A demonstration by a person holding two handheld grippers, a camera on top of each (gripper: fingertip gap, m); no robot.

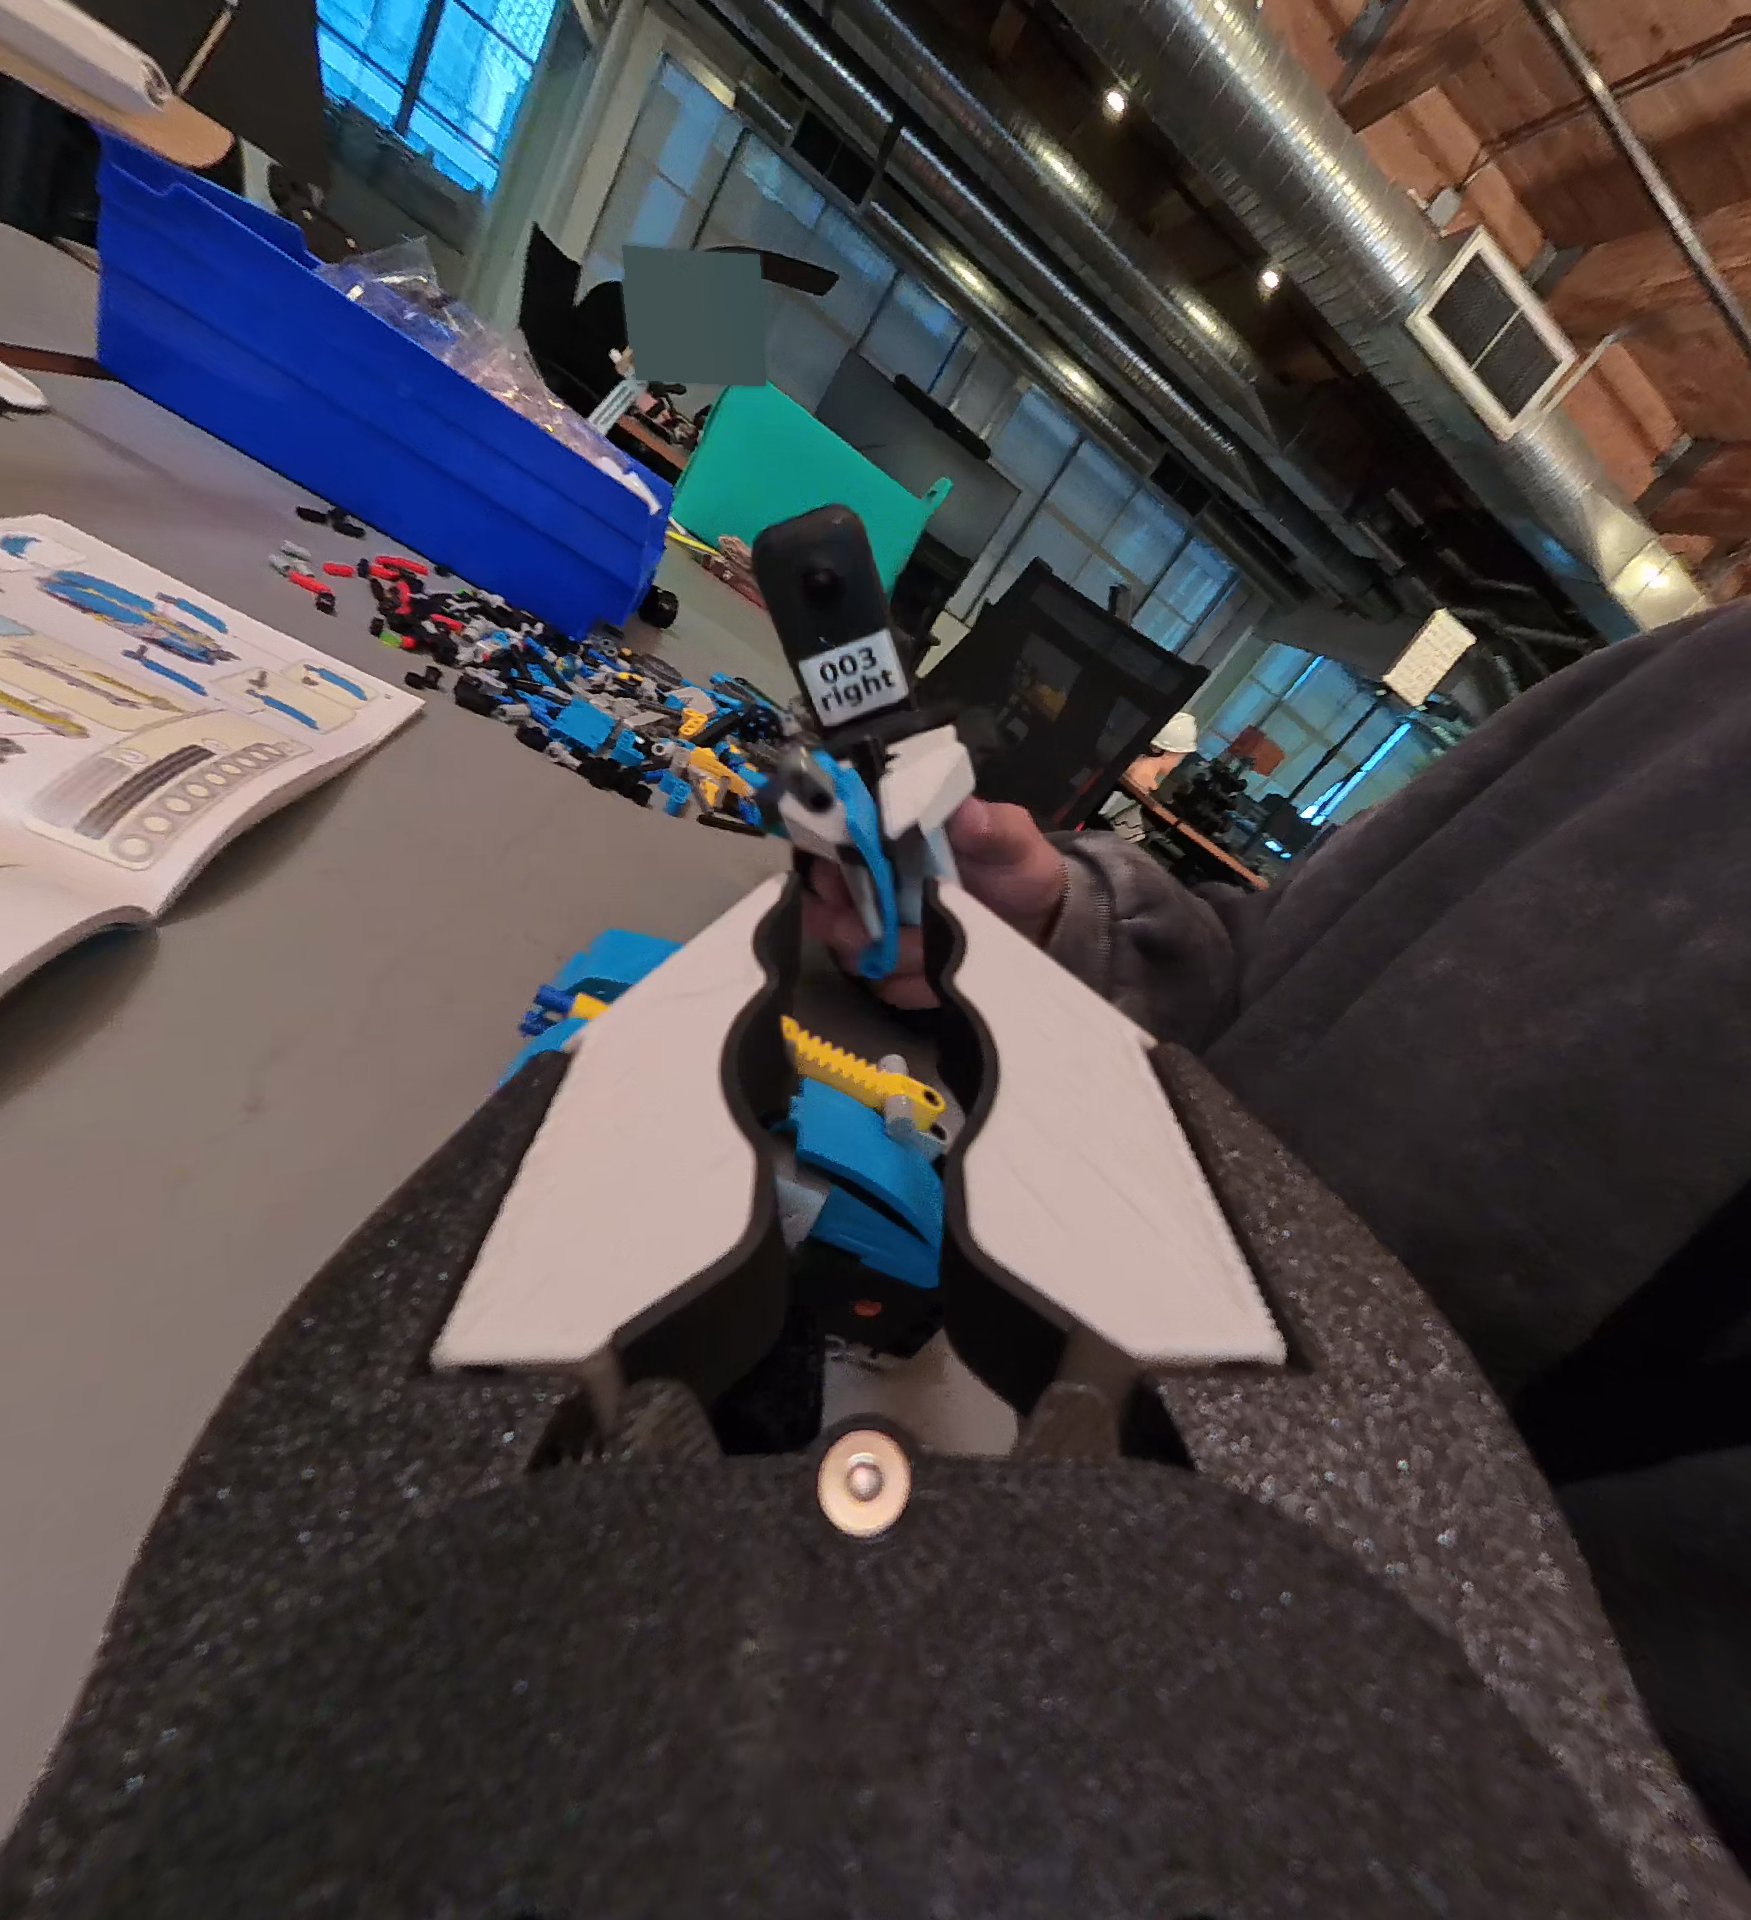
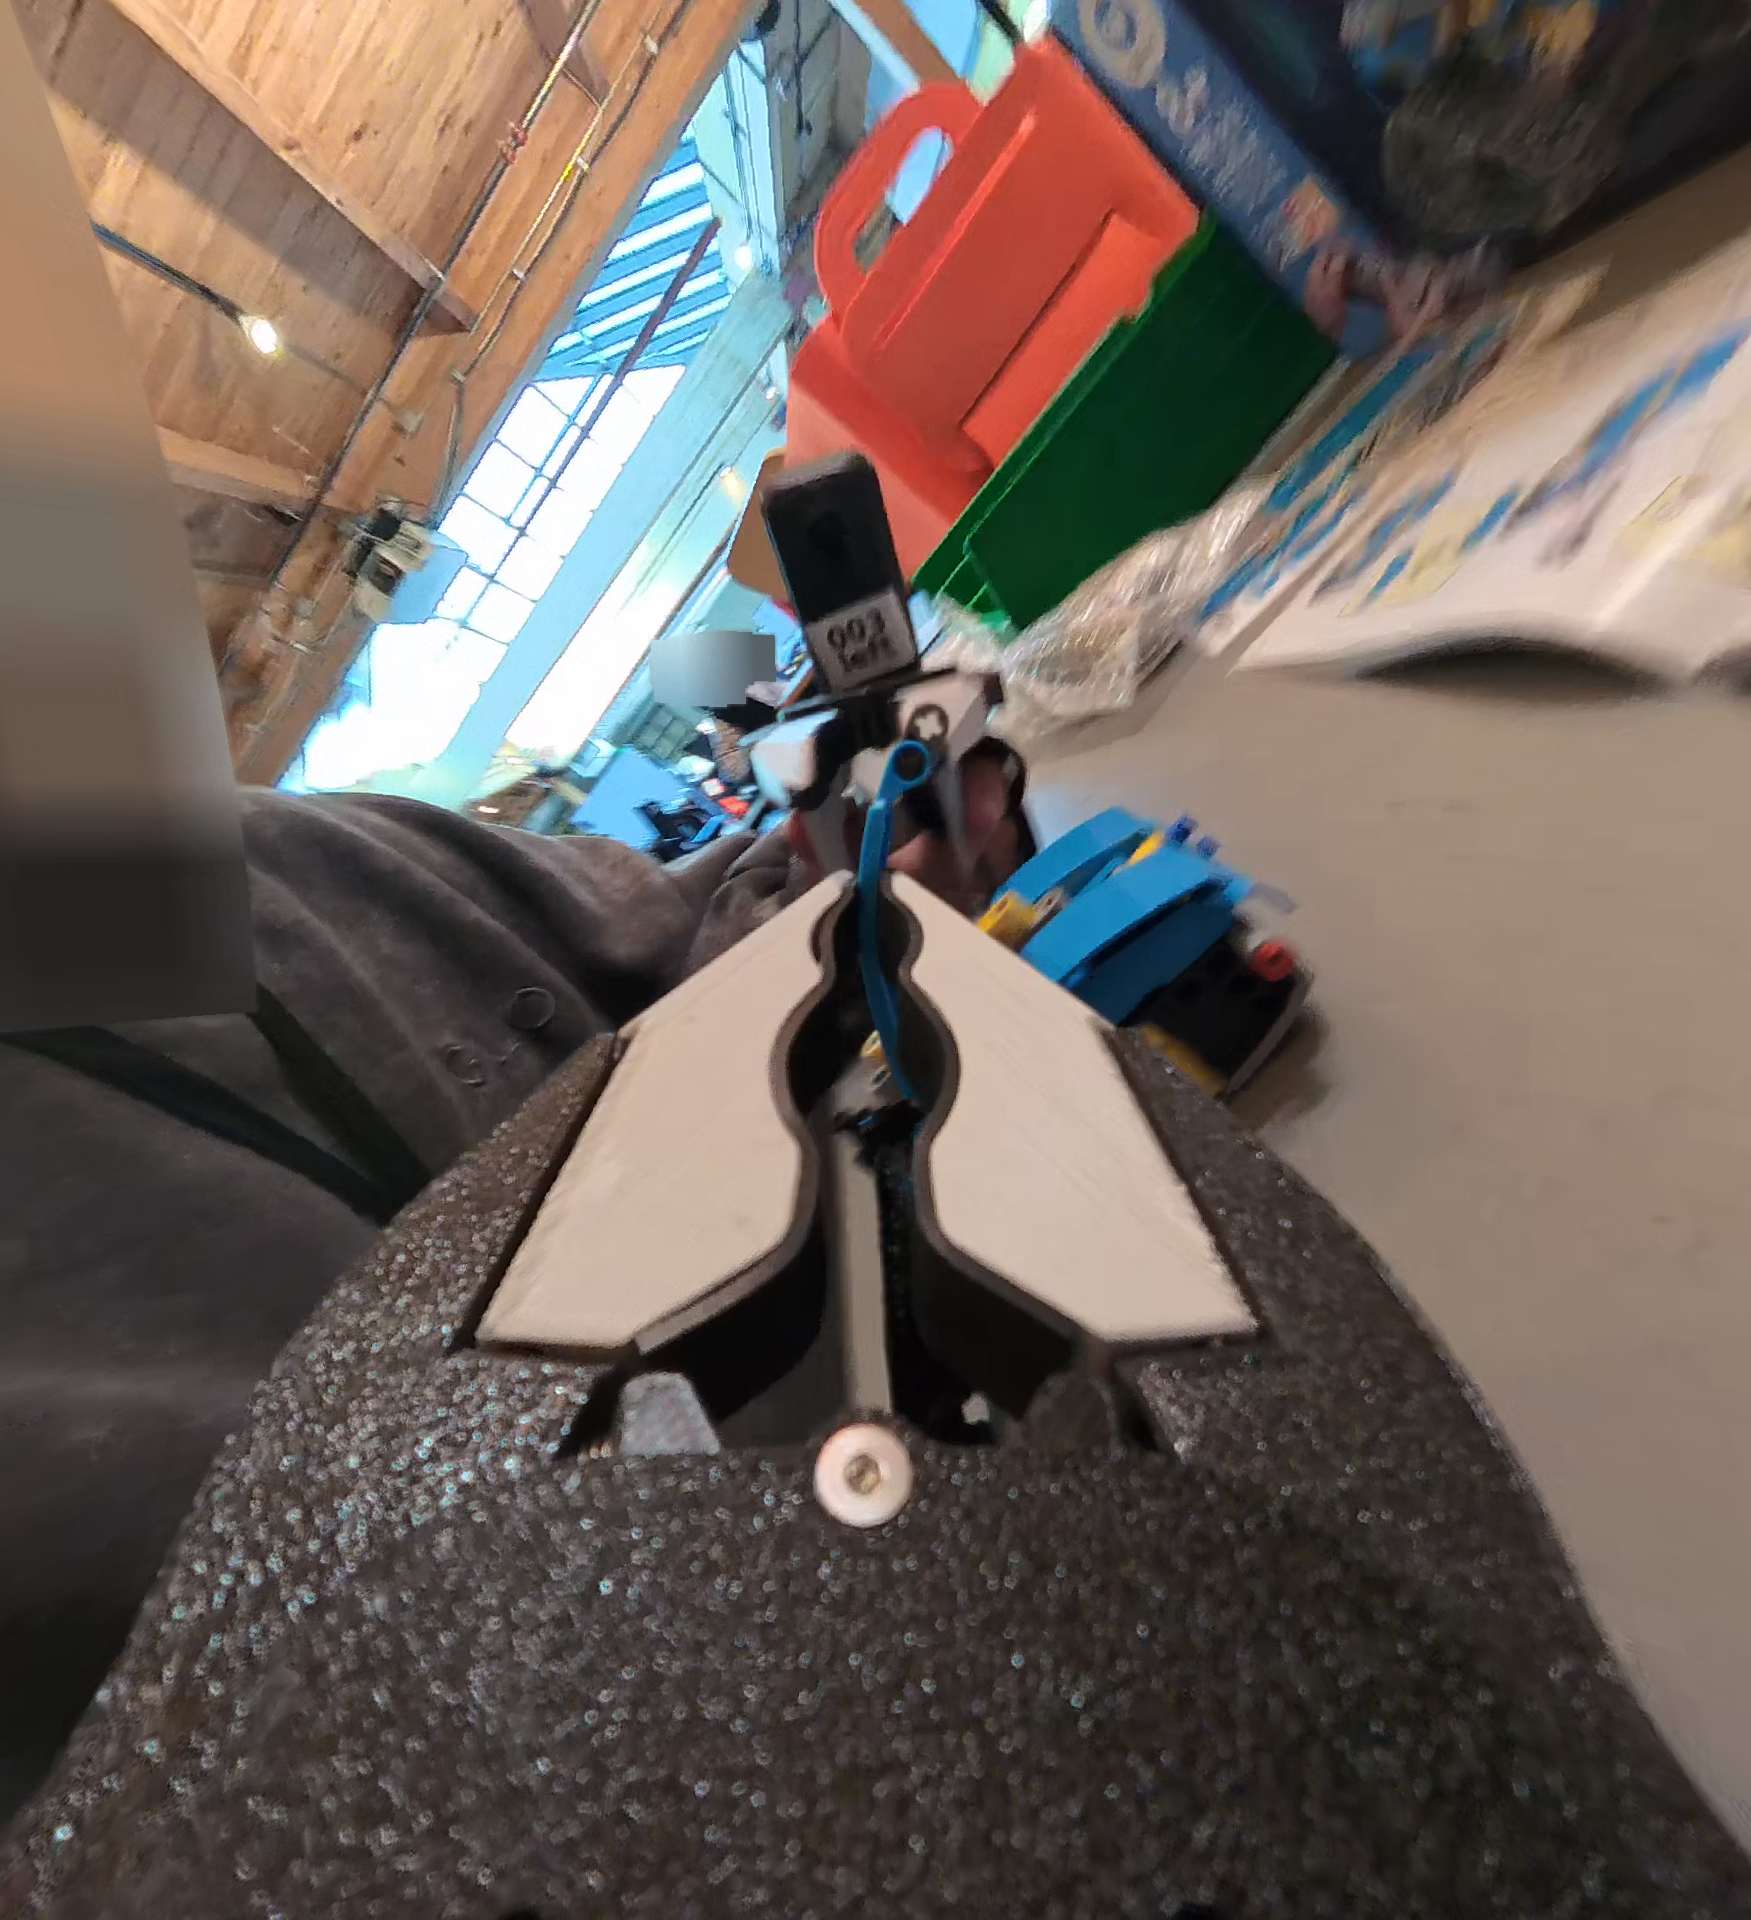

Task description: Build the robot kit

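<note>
Both wrist views low over table, facing each other closely; sharing blue model

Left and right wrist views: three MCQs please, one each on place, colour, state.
1. Where is the bin?
A) just behind the parts pile
B) on a chair
C) on the floor

2. What colour is the strip in the right gripper?
A) red
B) blue
C) green

3. The right jaws are:
A) wide open and empty
B) out of view
C) shut on the strip

Key: 1 A, the bin stands right beyond the pile; 2 B, the strip is plainly blue in both views; 3 C, the tips nearly meet with the strip pinched between them.
</note>
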